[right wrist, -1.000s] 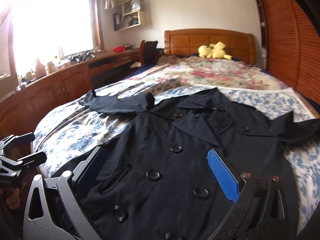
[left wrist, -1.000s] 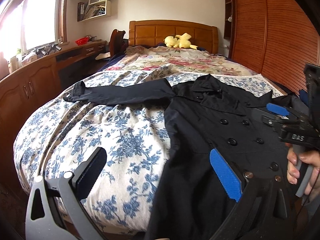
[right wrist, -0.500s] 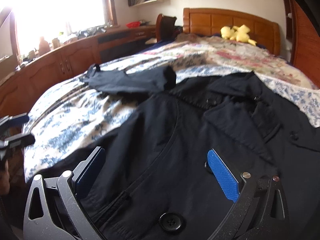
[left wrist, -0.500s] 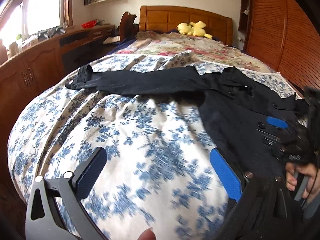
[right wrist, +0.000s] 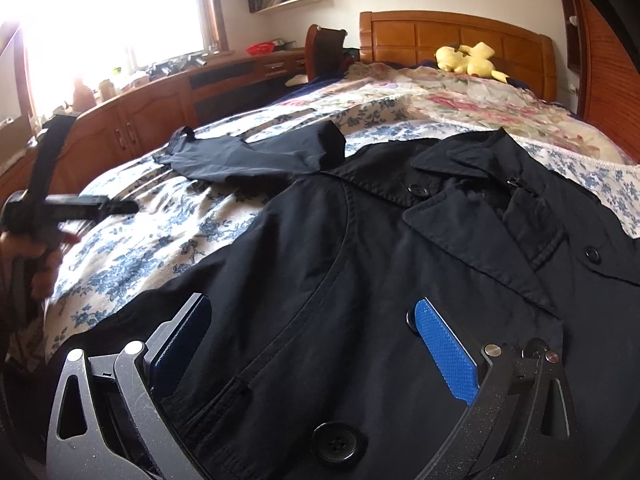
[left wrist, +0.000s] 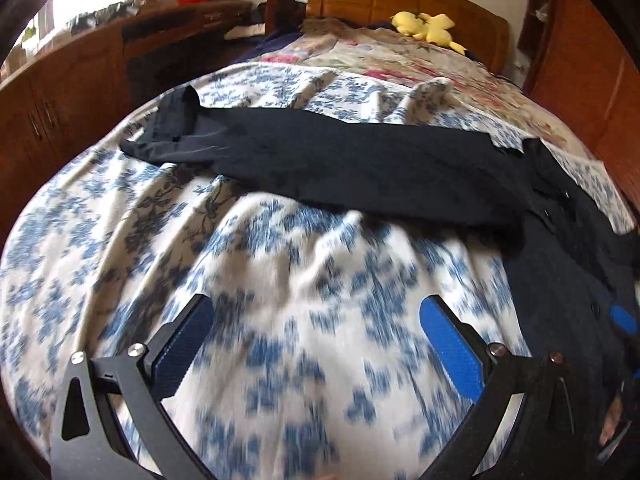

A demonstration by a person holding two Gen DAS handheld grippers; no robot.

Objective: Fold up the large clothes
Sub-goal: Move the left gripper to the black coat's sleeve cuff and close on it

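Note:
A black double-breasted coat (right wrist: 360, 264) lies face up on the blue-flowered bedspread (left wrist: 248, 280), collar toward the headboard. Its left sleeve (left wrist: 340, 164) stretches flat across the bed, cuff at the left end. My left gripper (left wrist: 316, 320) hovers open over bare bedspread, short of the sleeve, with nothing between its blue pads (left wrist: 448, 344). My right gripper (right wrist: 312, 320) hovers open just above the coat's front, near its big buttons (right wrist: 334, 442). In the right wrist view the left gripper (right wrist: 72, 204) appears blurred at the left, held by a hand.
The bed has a wooden headboard (right wrist: 456, 40) with a yellow plush toy (right wrist: 468, 58) before it. Low wooden cabinets (right wrist: 140, 120) run along the left under a bright window. A slatted wooden wardrobe (left wrist: 592, 64) stands at the right. A pink-flowered quilt (right wrist: 460, 104) covers the bed's far half.
Both grippers have moved forward and lower over the bed. The left one swung left off the coat toward the stretched sleeve; the right one came down close over the coat's front.

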